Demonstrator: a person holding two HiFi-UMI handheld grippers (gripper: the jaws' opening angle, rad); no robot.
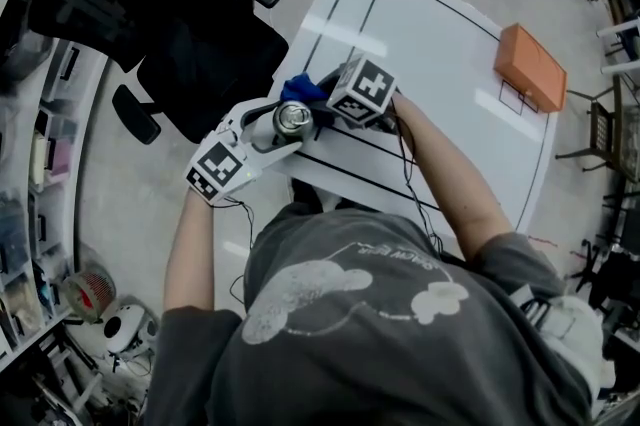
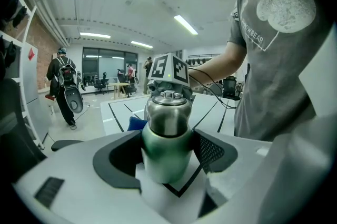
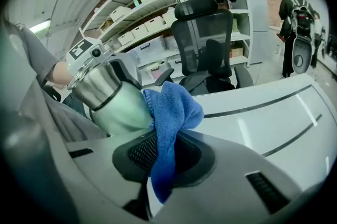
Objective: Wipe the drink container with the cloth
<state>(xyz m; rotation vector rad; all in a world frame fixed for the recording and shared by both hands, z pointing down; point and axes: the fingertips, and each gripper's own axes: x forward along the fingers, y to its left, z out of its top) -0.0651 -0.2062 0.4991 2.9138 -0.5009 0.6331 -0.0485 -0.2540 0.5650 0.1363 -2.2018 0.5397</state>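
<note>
The left gripper (image 2: pixel 168 150) is clamping the drink bottle (image 2: pixel 167 118). Its jaws are standing wide apart, with both pads pressing against the green lower body. The bottle's brushed steel shoulder and cap are rising above the jaws. In the head view the cap is facing up at the camera, over the near edge of the white tabletop (image 1: pixel 440 54). Whether the base is resting on the tabletop cannot be told.

The right gripper (image 3: pixel 167 157) is pinching a blue cloth (image 3: pixel 174 104). Its jaws are drawn nearly together on the fabric. One end of the cloth is hanging down between them, and the bunched upper part is bulging out above them. In the right gripper view that bunched part is touching the side of the bottle's green body, just below the steel shoulder. In the left gripper view the right gripper's marker cube is showing just behind the bottle's cap, and a bit of blue cloth is peeking out beside the bottle's left side.

An orange box (image 1: pixel 530 66) is lying near the far right corner of the tabletop, well apart from both grippers. A black office chair (image 1: pixel 195 44) is standing on the floor beside the tabletop's left edge.
</note>
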